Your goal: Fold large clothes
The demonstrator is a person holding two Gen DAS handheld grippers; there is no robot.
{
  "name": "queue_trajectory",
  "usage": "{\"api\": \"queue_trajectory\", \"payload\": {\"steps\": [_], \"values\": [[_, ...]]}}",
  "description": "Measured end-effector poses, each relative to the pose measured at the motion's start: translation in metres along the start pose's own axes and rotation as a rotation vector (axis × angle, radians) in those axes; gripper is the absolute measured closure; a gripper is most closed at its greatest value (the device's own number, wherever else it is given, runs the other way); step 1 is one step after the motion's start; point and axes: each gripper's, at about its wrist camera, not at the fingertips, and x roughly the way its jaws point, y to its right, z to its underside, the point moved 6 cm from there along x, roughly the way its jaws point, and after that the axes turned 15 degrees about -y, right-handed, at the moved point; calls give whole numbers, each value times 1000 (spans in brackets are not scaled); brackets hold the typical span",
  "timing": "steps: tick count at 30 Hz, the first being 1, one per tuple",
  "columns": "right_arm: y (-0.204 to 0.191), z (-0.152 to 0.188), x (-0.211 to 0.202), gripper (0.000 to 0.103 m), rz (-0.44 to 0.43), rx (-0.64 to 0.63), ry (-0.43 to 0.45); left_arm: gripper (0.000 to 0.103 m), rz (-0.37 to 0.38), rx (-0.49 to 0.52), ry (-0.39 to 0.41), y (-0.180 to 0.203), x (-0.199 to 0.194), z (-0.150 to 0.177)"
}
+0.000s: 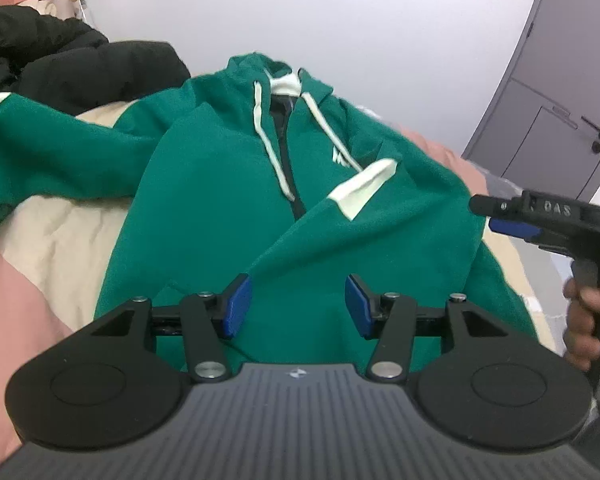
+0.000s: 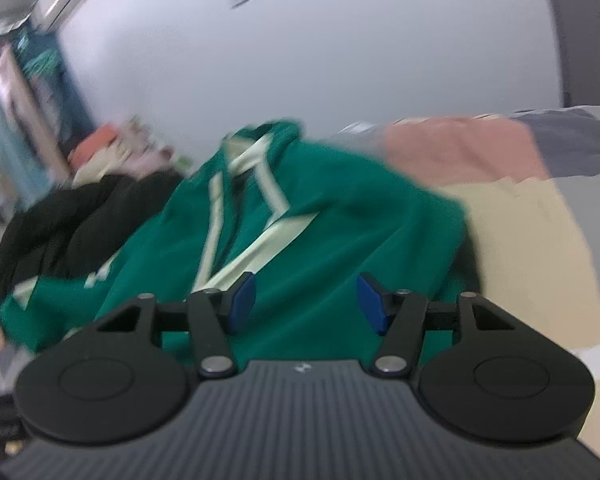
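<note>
The green hoodie (image 1: 228,200) lies front-up on the bed (image 1: 60,232), hood toward the far wall and hem toward the viewer, so its long axis runs straight away from both tools. Taking the hoodie's zipper (image 1: 284,152) as the landmark: the sleeve with the white cuff (image 1: 366,188) is already folded across the chest, just right of the zipper, while the other sleeve (image 1: 48,156) extends well to the left of it, toward the black jacket (image 1: 72,60). The left tool (image 1: 298,308) hovers over the hem below the zipper, jaws spread, nothing between the pads. The right tool (image 2: 306,302) is also spread and empty, positioned off the hoodie's right edge. Judged from this layout, the unfolded left sleeve is the next part to bring in, and the left tool is the nearer one.
</note>
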Motion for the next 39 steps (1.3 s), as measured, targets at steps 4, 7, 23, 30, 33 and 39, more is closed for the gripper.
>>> {"api": "queue_trajectory", "payload": {"steps": [4, 7, 23, 30, 33, 39], "values": [[-25, 22, 5, 55, -22, -79, -53, 45, -46, -15, -65, -6, 20, 6], [-34, 31, 13, 63, -25, -90, -89, 46, -72, -35, -114, -10, 34, 12], [-36, 60, 61, 65, 9, -75, -257, 43, -7, -208, 52, -38, -7, -4], [-39, 58, 56, 63, -10, -87, -241, 36, 17, -523, 176, -107, -28, -13], [-43, 58, 56, 63, -18, -105, -238, 36, 29, -645, 191, -133, -21, -14], [-47, 60, 52, 63, -12, -139, -219, 36, 85, -904, 236, -198, -3, -21]]}}
